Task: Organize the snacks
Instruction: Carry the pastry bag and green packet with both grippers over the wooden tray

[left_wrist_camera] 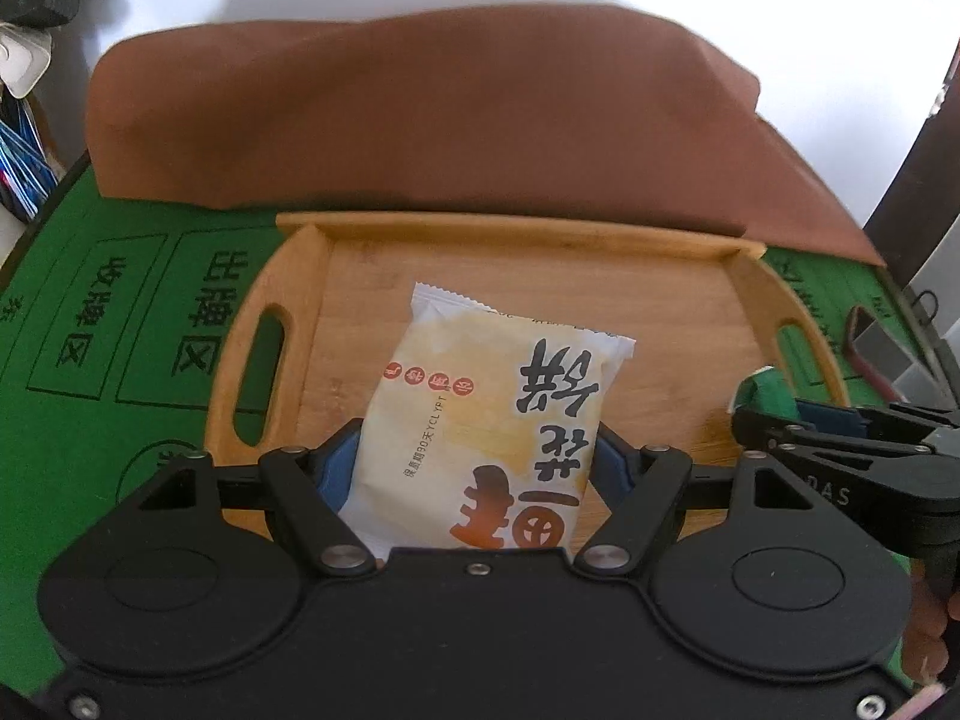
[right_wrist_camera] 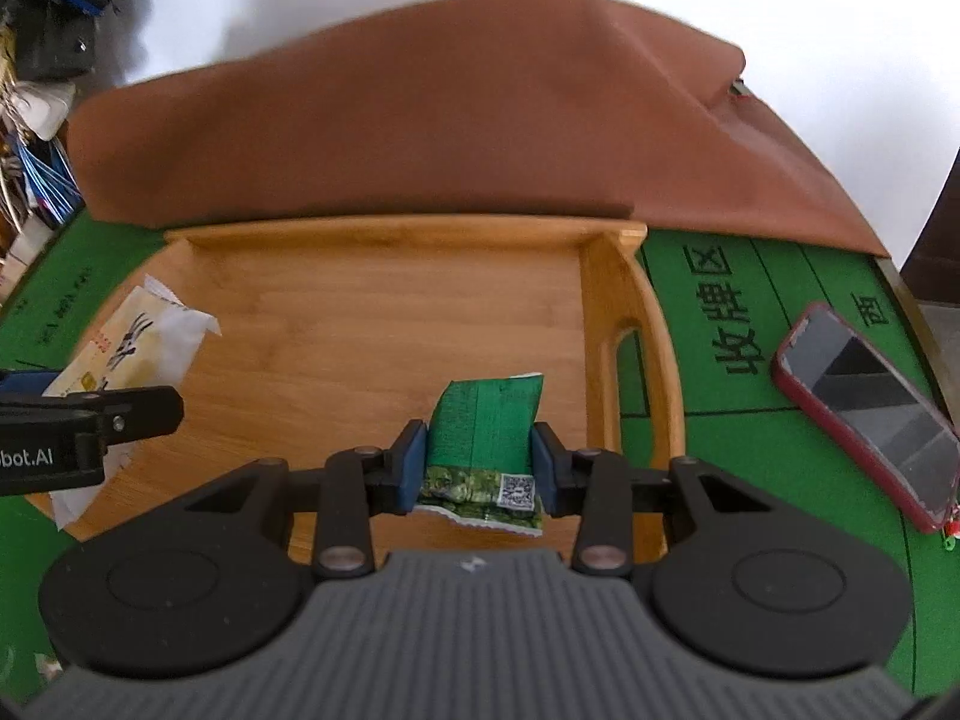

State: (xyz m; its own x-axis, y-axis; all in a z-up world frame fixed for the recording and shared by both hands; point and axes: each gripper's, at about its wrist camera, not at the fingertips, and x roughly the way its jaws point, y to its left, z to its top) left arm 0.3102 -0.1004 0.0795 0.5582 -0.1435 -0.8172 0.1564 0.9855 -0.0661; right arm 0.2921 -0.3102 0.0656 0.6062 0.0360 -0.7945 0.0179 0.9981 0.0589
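Observation:
A cream and orange snack packet (left_wrist_camera: pixel 489 420) with large dark characters sits between the blue pads of my left gripper (left_wrist_camera: pixel 477 459), which is shut on it above the wooden tray (left_wrist_camera: pixel 360 300). My right gripper (right_wrist_camera: pixel 480 456) is shut on a small green packet (right_wrist_camera: pixel 483 441) with a QR code, held over the right part of the tray (right_wrist_camera: pixel 372 324). In the left wrist view the right gripper (left_wrist_camera: pixel 780 426) and the green packet (left_wrist_camera: pixel 762 399) show at the right edge. The cream packet (right_wrist_camera: pixel 138 348) and the left gripper (right_wrist_camera: pixel 120 414) appear at the left of the right wrist view.
The tray lies on a green felt mat (left_wrist_camera: pixel 90 390) printed with black characters. A brown cloth (left_wrist_camera: pixel 420 120) is heaped behind the tray. A phone in a red case (right_wrist_camera: pixel 870 408) lies on the mat to the right. Clutter (right_wrist_camera: pixel 36 120) stands at the far left.

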